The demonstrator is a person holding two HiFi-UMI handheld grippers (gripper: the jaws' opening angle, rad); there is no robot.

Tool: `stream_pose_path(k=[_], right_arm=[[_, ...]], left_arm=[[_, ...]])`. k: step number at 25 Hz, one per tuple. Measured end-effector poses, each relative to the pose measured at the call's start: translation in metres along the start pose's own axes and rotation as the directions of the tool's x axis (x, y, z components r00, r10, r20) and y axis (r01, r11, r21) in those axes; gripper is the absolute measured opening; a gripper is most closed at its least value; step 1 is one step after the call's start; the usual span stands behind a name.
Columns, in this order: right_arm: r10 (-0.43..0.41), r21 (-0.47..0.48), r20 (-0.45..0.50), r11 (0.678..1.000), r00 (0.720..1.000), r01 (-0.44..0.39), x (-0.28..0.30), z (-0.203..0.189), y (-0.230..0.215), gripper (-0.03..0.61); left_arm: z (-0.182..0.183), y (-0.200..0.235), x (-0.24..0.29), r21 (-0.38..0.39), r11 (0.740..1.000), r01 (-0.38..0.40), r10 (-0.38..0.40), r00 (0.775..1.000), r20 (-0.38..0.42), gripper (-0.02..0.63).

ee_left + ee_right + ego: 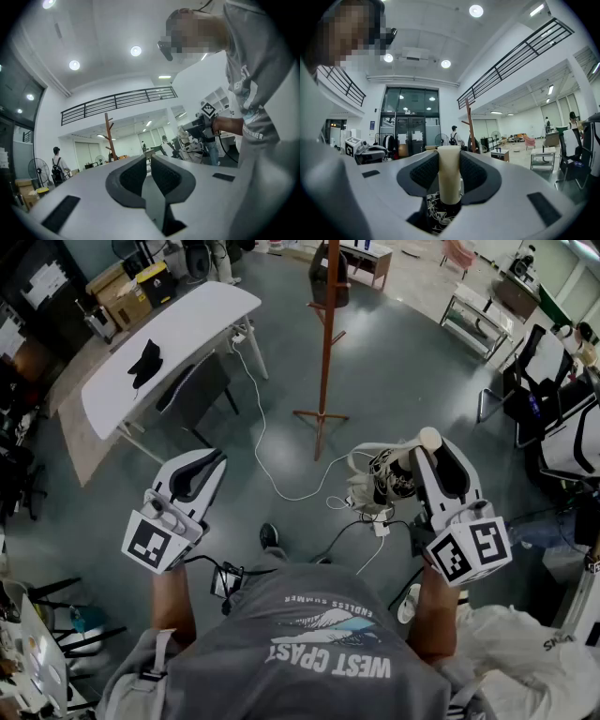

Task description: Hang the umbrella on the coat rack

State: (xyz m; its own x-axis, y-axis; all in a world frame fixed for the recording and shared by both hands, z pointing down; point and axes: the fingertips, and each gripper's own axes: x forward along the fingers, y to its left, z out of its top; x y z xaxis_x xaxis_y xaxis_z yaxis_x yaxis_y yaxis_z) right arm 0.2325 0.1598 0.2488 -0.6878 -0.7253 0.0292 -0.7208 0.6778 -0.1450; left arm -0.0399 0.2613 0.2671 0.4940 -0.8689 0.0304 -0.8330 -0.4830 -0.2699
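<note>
A folded white umbrella [382, 482] with a cream cylindrical handle [449, 180] is held out level in front of me. My right gripper [434, 454] is shut on that handle; in the right gripper view the pads press both sides of it [449, 157]. The umbrella's bundled canopy hangs below the jaws. My left gripper [200, 472] is off to the left, shut, with nothing between its pads [150, 161]. The brown wooden coat rack [325, 334] stands on the grey floor ahead, its cross base [321, 416] well beyond both grippers. It also shows far off as a coat rack [109, 136] and a coat rack [469, 125].
A white table [187, 320] with a black item [145, 362] stands at the left. A white cable [260, 442] runs over the floor towards me. Chairs [548, 381] and a low shelf [478, 320] stand right. Cardboard boxes [127, 292] are at the back left.
</note>
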Motion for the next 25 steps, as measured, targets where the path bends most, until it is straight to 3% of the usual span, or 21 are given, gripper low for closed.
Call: stream_pose_path(k=[10,25], right_arm=[[-0.042,-0.003,-0.016,0.999,0.999,0.042,0.034,-0.001,0.003,0.158],[-0.193,0.017,-0.013,0.981,0.981,0.194,0.143,0.004,0.031,0.158]], left_arm=[[-0.010,0.040,0.021,-0.010,0.999,0.049,-0.049,0.999,0.015,0.043],[-0.047,0.176,0.046,-0.021,0.981,0.194,-0.192,0.977,0.091,0.043]])
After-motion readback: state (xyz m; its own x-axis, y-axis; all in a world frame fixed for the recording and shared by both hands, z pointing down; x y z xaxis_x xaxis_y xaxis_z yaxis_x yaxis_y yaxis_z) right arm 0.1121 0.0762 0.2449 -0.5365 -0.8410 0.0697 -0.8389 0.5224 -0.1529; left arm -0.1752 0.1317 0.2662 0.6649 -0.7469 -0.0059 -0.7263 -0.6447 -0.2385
